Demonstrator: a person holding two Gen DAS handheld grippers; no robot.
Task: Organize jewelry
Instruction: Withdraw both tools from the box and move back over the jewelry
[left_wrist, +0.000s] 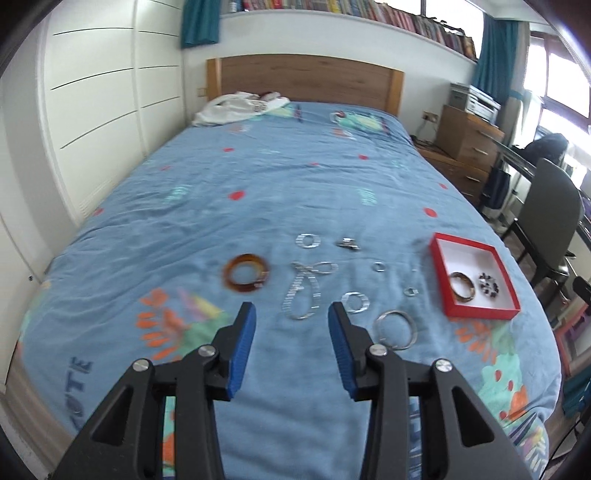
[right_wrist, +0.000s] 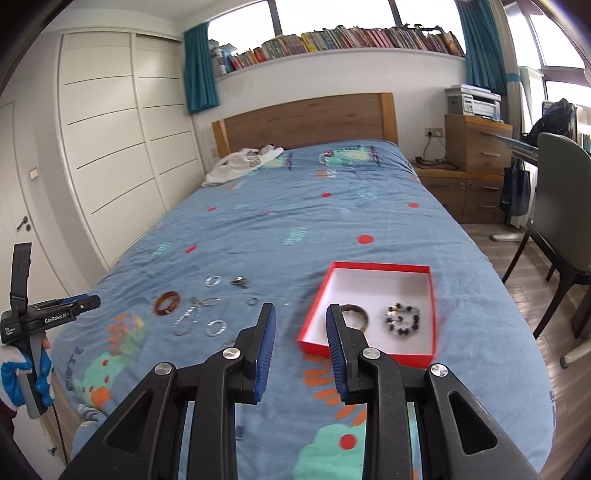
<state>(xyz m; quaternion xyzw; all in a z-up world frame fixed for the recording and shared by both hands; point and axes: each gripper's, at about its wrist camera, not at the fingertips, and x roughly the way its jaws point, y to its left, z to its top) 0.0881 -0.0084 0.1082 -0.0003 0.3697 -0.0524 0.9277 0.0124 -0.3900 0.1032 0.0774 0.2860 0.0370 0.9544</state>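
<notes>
A red box (left_wrist: 439, 266) (right_wrist: 432, 295) with a white inside lies on the blue bedspread. It holds a brown bangle (left_wrist: 462, 286) (right_wrist: 360, 312) and a dark beaded bracelet (left_wrist: 488, 286) (right_wrist: 402, 320). Left of it lie an amber bangle (left_wrist: 245, 273) (right_wrist: 167, 302), a silver chain (left_wrist: 304, 291) (right_wrist: 190, 314), silver rings (left_wrist: 308, 240) (right_wrist: 216, 326) and a silver bangle (left_wrist: 395, 328). My left gripper (left_wrist: 291, 314) is open and empty above the chain's near end. My right gripper (right_wrist: 301, 314) is open and empty, near the box's front left corner.
The bed (left_wrist: 258, 177) has a wooden headboard (right_wrist: 303, 118) and white cloth (right_wrist: 240, 162) at its far end. A wardrobe (right_wrist: 110, 140) stands left. Wooden drawers (right_wrist: 476, 147) with a printer and a grey chair (right_wrist: 561, 206) stand right of the bed.
</notes>
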